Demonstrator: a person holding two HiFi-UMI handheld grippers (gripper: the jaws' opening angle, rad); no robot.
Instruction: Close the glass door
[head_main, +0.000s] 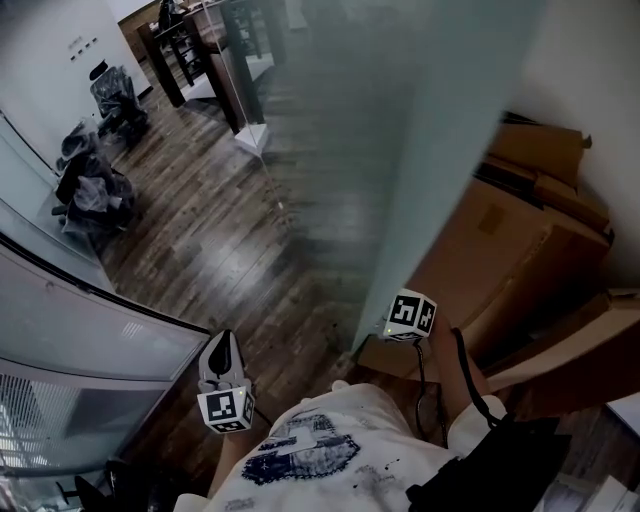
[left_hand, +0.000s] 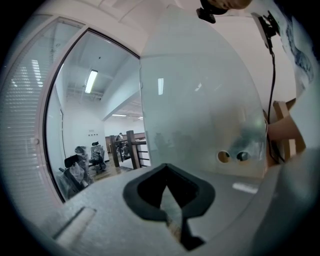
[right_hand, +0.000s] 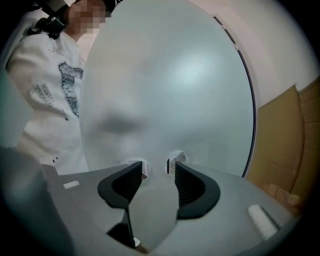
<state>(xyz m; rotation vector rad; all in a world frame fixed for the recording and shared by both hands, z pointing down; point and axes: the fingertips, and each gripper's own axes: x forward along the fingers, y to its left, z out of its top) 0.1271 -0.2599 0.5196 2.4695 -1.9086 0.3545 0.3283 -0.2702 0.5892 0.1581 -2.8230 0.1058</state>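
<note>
Frosted, pale green-tinted glass door (head_main: 400, 130) standing open, swung back close to flattened brown cardboard boxes (head_main: 520, 250) by the white wall, bottom corner over dark wood plank floor (head_main: 230, 230). Surface smooth and cloudy, only blurred shapes showing through. Two small round holes (left_hand: 223, 156) side by side near its free edge. Right claw (right_hand: 157, 167) released, jaws wide apart, tips right up at those holes on the cardboard side. Left claw (left_hand: 168, 172) clenched on nothing, on the room side, aimed at the door face. Plastic-wrapped office chairs (head_main: 90, 190) well apart across the floor.
</note>
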